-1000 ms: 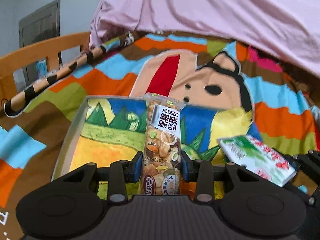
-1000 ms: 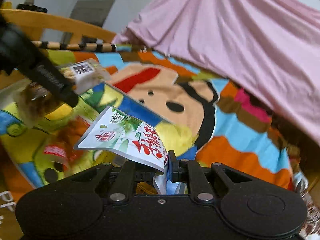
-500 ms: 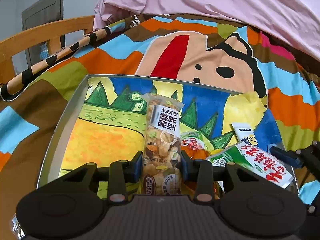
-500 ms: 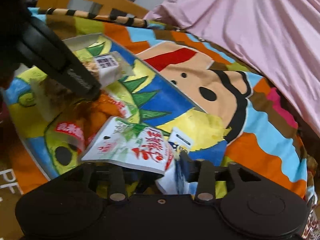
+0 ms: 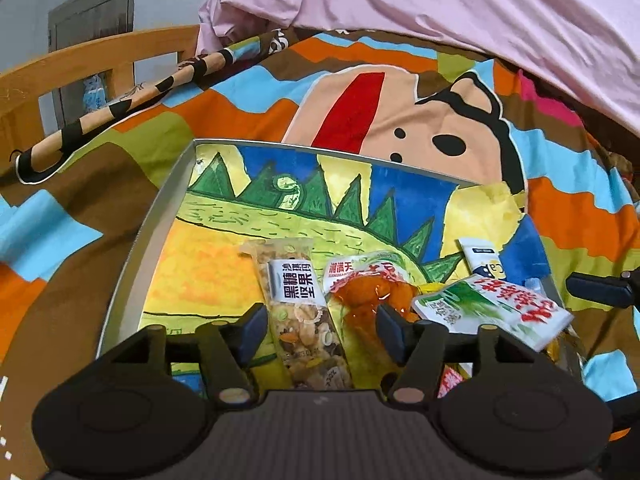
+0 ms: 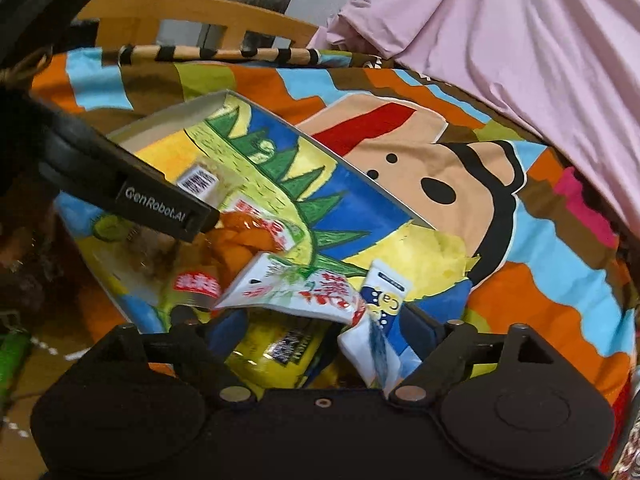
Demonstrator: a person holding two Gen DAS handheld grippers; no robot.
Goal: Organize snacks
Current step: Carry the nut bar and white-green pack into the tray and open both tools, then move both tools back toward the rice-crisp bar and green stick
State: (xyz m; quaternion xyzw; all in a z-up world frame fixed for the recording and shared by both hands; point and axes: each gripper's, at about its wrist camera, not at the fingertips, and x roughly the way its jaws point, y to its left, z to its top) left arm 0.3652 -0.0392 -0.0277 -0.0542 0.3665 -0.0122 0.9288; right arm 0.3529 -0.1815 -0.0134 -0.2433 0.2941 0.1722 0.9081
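Both claws are opening: left claw (image 5: 318,326) straddles the nut bar (image 5: 298,312) (ungripped), right claw (image 6: 320,330) over a seemingly loose green packet (image 6: 296,292).

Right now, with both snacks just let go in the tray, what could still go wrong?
1. The green-and-white packet lies tilted on other packets near the tray edge; it may slide out.
2. The nut bar sits between the left gripper opening jaws; pulling back could drag it.
3. The snacks are piled in one corner, so they may topple.
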